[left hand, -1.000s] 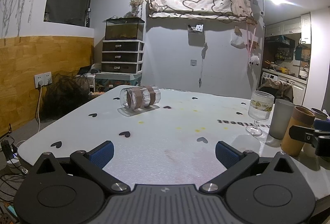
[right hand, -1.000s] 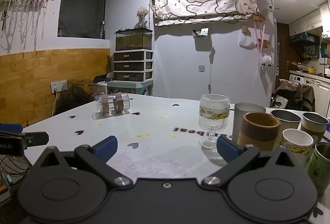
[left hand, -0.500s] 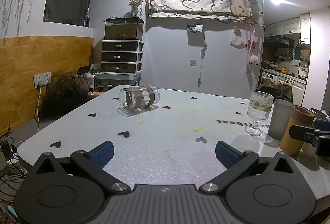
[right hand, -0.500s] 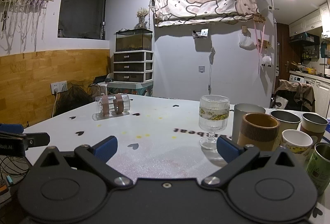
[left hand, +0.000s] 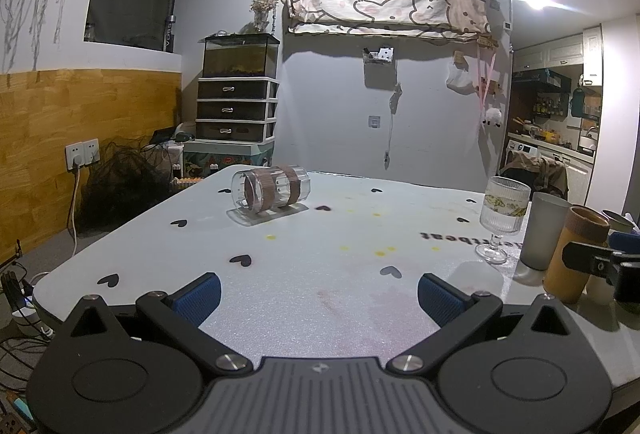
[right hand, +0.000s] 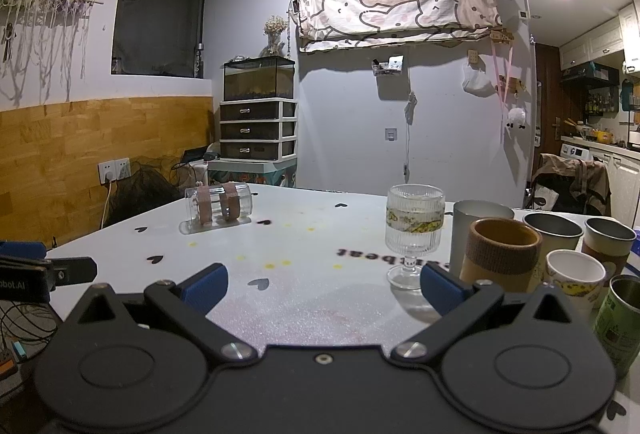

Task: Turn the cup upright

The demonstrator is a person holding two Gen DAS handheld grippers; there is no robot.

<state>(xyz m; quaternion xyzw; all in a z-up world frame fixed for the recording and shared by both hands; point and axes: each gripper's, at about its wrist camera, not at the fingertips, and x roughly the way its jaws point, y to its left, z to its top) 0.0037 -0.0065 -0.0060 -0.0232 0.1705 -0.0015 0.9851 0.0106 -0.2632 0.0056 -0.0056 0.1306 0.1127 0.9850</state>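
Observation:
A clear glass cup with two brown bands lies on its side at the far left of the white table, mouth toward the left. It also shows in the right wrist view. My left gripper is open and empty, low over the near table edge, well short of the cup. My right gripper is open and empty, near the front edge, to the right of the left one.
A ribbed stemmed glass stands upright right of centre. Beside it stand a grey tumbler, a brown paper-sleeved cup, several more cups and a green can. Drawers and a tank stand against the far wall.
The left wrist view has shifted slightly, so the cup sits a touch higher in frame. The right gripper has hardly moved. Both stay open.

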